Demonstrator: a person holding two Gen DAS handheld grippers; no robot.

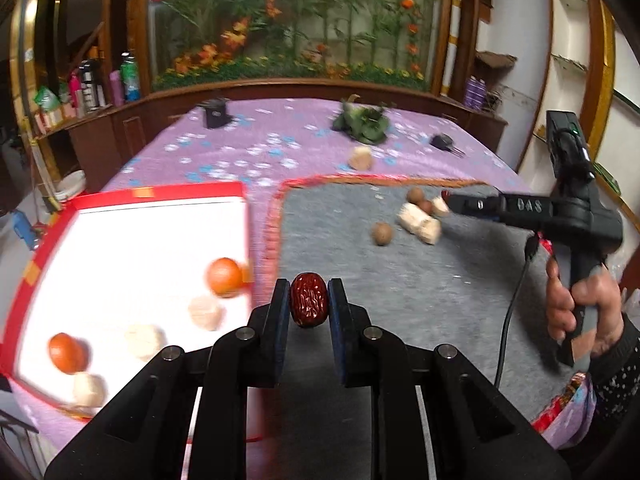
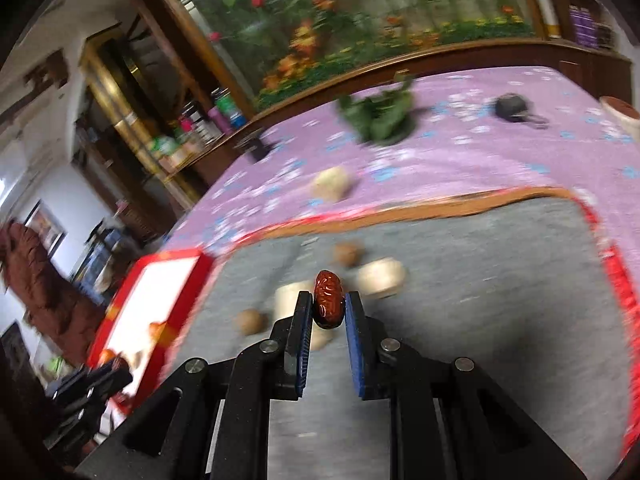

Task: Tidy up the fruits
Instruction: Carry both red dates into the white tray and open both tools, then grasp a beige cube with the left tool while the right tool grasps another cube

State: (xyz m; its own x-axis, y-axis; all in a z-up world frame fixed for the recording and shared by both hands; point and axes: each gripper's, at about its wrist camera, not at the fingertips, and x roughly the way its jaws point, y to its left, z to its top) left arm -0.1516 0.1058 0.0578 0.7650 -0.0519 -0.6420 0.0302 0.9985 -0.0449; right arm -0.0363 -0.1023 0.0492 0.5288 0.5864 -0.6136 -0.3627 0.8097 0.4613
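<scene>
Left gripper (image 1: 309, 300) pinches a red date (image 1: 308, 299) above the grey mat (image 1: 400, 280); right gripper (image 2: 329, 307), tilted, pinches another date (image 2: 328, 298) over the pale pieces (image 2: 380, 278).

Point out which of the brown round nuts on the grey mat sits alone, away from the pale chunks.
The lone brown nut, lying nearer the left tool. The other two brown nuts huddle against the pale chunks.
</scene>
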